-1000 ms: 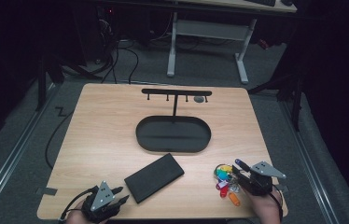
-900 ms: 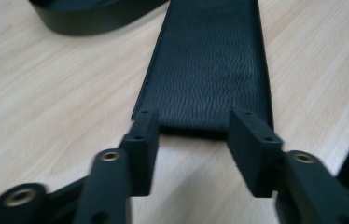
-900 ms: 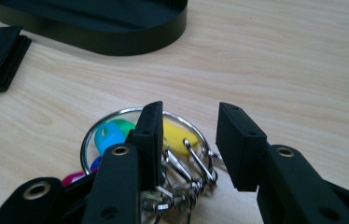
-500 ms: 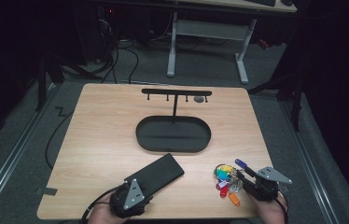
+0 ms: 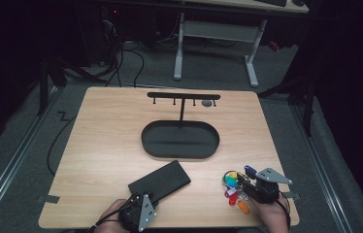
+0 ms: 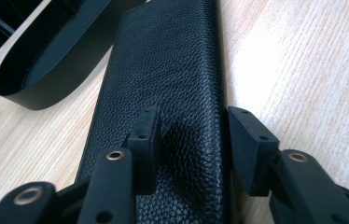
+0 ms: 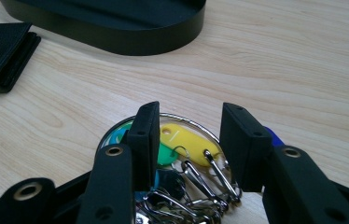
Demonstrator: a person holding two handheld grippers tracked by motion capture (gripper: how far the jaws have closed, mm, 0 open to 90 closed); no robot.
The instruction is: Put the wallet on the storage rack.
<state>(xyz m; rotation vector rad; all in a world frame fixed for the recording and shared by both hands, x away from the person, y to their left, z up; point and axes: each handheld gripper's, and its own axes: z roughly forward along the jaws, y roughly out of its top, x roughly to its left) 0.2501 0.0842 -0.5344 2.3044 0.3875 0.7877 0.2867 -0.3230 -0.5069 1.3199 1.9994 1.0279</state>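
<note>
While both hands rest at the six o'clock edge of the table (image 5: 97, 145), the left gripper (image 6: 193, 135) stands with its jaws apart over the near end of the black leather wallet (image 6: 163, 70), gripping nothing. At about four o'clock the right gripper (image 7: 189, 140) hangs with jaws spread above the bunch of keys (image 7: 182, 154) with coloured tags. Beyond them, the oval black tray (image 5: 179, 141) with its hook stand (image 5: 183, 96) sits mid-table
</note>
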